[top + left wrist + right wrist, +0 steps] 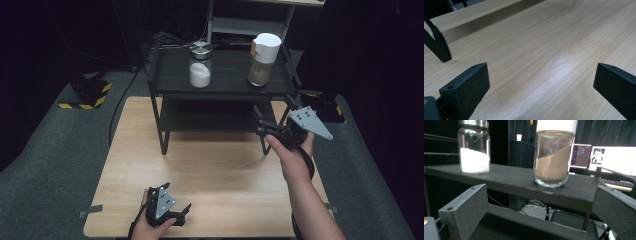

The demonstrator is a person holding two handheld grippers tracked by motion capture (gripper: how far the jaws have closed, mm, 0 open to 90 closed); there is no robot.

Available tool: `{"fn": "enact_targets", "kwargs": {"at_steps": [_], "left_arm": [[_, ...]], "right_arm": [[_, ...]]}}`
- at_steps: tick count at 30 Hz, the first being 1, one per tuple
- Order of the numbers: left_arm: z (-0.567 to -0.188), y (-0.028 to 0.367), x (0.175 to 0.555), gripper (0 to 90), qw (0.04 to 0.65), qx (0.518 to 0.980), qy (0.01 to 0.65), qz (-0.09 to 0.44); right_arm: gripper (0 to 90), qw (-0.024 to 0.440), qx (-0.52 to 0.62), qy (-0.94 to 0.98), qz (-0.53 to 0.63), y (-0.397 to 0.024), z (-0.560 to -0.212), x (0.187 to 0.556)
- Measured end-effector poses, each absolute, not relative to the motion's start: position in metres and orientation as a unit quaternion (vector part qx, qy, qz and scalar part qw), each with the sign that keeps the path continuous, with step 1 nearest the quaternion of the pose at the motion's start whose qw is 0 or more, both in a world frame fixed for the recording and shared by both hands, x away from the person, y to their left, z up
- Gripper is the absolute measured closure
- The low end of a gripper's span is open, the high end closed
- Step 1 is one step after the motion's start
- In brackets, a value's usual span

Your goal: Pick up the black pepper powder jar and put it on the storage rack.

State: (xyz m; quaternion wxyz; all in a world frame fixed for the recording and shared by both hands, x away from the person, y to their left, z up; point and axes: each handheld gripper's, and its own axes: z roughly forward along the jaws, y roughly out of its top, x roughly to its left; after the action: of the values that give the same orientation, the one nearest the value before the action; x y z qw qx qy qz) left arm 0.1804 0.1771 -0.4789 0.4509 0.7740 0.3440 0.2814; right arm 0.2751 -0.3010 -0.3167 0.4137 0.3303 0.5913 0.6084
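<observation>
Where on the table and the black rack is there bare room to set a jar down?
The wooden table is bare between the rack's legs, the left gripper and the right gripper. On the rack, the top shelf is free between the white-powder jar and the brown-powder jar; its right end is crowded.

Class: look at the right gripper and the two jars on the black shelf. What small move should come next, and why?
Probably raise the right gripper and ease it forward toward the white-lidded glass jar of brown powder. Its jaws stand open but sit below the black shelf's top board, and that jar stands nearest, almost straight ahead.
</observation>
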Motion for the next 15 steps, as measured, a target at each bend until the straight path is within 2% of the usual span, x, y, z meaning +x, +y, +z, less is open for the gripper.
{"fn": "enact_targets", "kwargs": {"at_steps": [15], "left_arm": [[-0.482,0.182,0.180,0.7,0.466,0.764,0.349,0.278]], "right_arm": [[0.1,0.394,0.326,0.607,0.608,-0.322,-0.364,0.246]]}}
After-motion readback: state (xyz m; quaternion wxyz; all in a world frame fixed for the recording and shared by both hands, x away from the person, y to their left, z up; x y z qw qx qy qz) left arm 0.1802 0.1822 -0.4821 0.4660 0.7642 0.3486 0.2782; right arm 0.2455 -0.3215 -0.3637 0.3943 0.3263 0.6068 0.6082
